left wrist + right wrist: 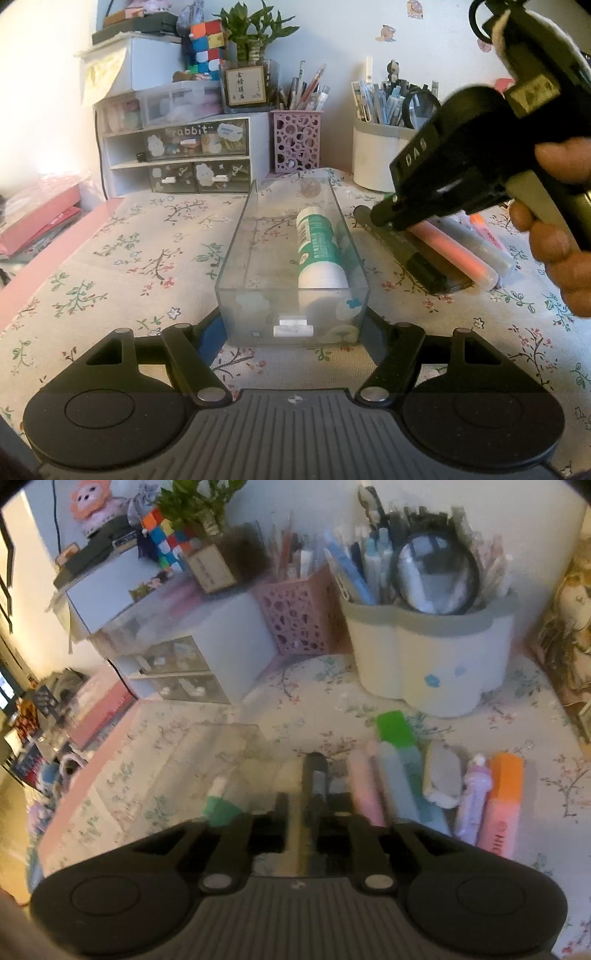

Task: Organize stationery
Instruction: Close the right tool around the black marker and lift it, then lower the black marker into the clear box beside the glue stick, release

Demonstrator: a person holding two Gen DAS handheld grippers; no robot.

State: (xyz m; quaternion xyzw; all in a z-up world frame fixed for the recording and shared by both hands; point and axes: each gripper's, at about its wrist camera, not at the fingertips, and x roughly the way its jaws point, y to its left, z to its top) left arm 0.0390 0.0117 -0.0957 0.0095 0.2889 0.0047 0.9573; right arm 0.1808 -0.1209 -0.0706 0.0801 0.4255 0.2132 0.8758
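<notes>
Your left gripper (295, 328) clamps the clear tray (236, 236). Your right gripper (317, 808), jaws slightly parted, straddles the dark marker (314, 771), which lies lengthwise straight ahead, with the tray off to its left.

Two black hand-held grippers, one bare hand in view

The left gripper (295, 325) has a ribbed grey deck, round black discs and silver pivot screws; the right gripper (317, 805) matches, its body lettered "DAS", gripped by a sleeveless hand (557, 240).
</notes>
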